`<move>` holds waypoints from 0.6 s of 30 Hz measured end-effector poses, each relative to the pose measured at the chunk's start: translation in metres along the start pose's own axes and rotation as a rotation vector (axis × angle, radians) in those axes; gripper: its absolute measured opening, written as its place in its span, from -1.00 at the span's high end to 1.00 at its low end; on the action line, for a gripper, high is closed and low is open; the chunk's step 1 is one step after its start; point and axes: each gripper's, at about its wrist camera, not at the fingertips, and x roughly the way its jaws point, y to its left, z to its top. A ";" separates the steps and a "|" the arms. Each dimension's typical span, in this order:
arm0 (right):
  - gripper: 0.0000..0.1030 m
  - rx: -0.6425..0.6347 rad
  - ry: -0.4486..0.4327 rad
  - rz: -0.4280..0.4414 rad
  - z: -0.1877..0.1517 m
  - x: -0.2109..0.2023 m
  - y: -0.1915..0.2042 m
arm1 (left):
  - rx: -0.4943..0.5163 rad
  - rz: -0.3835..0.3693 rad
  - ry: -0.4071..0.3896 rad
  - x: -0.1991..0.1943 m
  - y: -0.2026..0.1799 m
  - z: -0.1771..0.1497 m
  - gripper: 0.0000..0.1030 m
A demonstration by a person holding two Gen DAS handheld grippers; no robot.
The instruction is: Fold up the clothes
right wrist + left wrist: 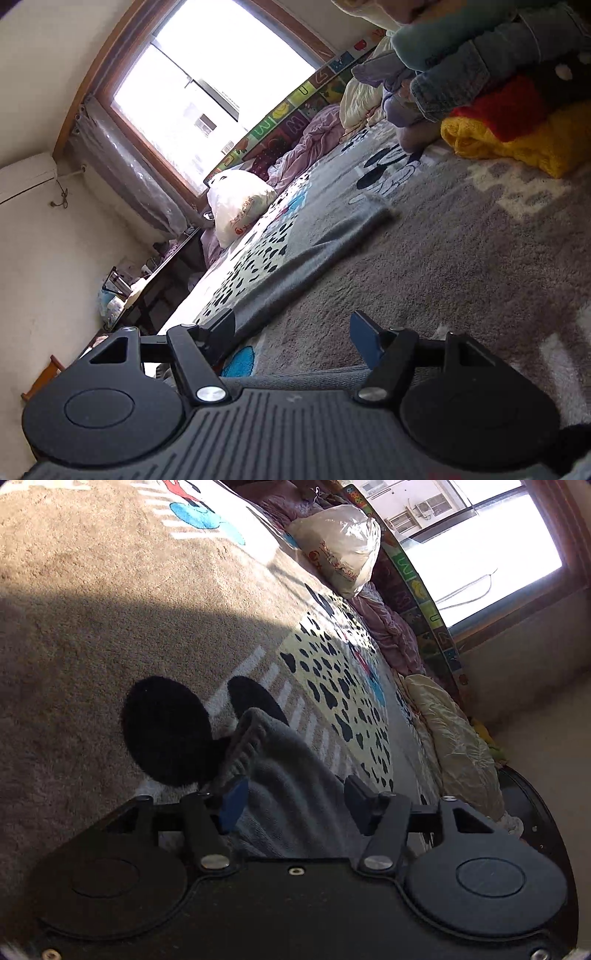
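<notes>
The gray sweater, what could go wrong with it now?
The left tool is open around the gray sweater, so it might pinch only the ribbed cuff and leave the rest bunched. The right tool is open too; an uneven pull could skew the fold.

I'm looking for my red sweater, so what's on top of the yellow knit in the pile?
On the yellow knit lies a red knit, and above that denim and other folded clothes. How far the red one runs underneath is covered.
</notes>
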 end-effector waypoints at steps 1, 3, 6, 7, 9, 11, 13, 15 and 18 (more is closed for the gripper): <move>-0.34 -0.061 -0.018 -0.006 0.001 -0.004 0.009 | 0.068 -0.003 -0.026 -0.012 -0.009 0.001 -0.23; -0.33 -0.157 -0.067 -0.008 0.007 -0.019 0.026 | 0.185 0.009 -0.034 -0.032 -0.024 0.001 -0.26; -0.33 -0.262 -0.138 -0.012 0.021 -0.045 0.046 | 0.391 0.042 -0.029 -0.059 -0.036 -0.009 -0.26; -0.33 -0.282 -0.153 -0.025 0.028 -0.054 0.051 | 0.467 0.058 -0.030 -0.067 -0.039 -0.014 -0.26; -0.33 -0.334 -0.157 -0.057 0.042 -0.069 0.057 | 0.629 0.106 -0.038 -0.081 -0.043 -0.028 -0.26; -0.33 -0.418 -0.128 -0.095 0.055 -0.079 0.063 | 0.807 0.166 -0.052 -0.091 -0.043 -0.046 -0.26; -0.33 -0.555 -0.074 -0.121 0.061 -0.085 0.072 | 0.960 0.214 -0.061 -0.099 -0.040 -0.063 -0.26; -0.31 -0.739 0.003 -0.139 0.057 -0.090 0.084 | 1.071 0.232 -0.065 -0.102 -0.038 -0.078 -0.26; -0.25 -1.000 0.142 -0.143 0.035 -0.086 0.099 | 1.223 0.241 -0.057 -0.101 -0.035 -0.100 -0.26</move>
